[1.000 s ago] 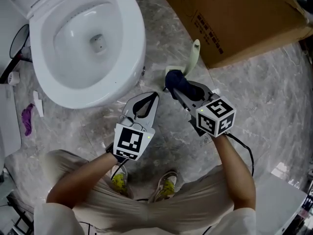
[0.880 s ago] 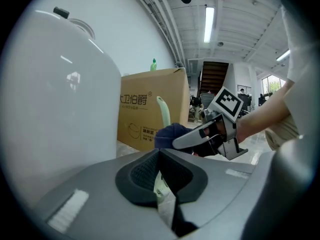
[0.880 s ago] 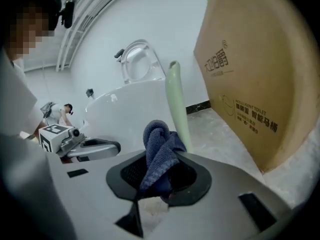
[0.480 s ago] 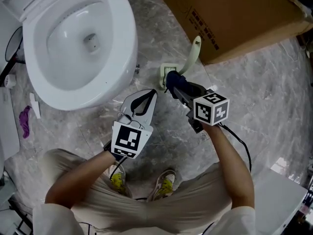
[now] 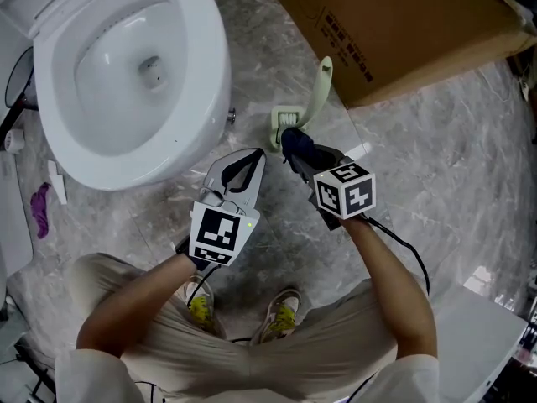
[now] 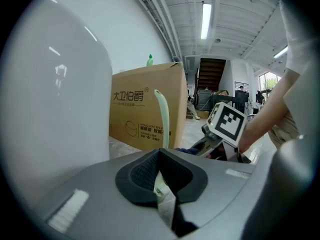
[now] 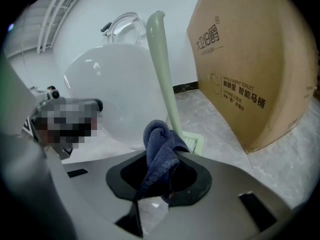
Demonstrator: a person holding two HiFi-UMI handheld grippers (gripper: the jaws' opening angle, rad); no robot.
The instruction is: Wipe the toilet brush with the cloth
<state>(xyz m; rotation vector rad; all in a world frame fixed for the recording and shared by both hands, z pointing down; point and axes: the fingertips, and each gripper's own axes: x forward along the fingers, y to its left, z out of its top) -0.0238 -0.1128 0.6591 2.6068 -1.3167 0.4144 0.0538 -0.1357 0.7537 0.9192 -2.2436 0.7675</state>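
The pale green toilet brush (image 5: 321, 86) stands on the floor in its square base (image 5: 284, 122), between the toilet and the box. My right gripper (image 5: 295, 154) is shut on a dark blue cloth (image 5: 299, 143), which sits just in front of the base. In the right gripper view the bunched cloth (image 7: 160, 146) rests against the lower part of the brush handle (image 7: 162, 69). My left gripper (image 5: 262, 154) is shut and holds nothing, a little to the left of the cloth. In the left gripper view the brush handle (image 6: 162, 119) rises beyond its tips.
A white toilet (image 5: 126, 74) fills the upper left. A large cardboard box (image 5: 403, 32) stands close behind the brush at the upper right. A purple scrap (image 5: 39, 208) lies on the marble floor at the left. The person's shoes (image 5: 285, 317) are below the grippers.
The right gripper with the cloth has shifted slightly left and back, so the brush's green base now shows beyond the cloth. The left gripper has edged upward alongside it.
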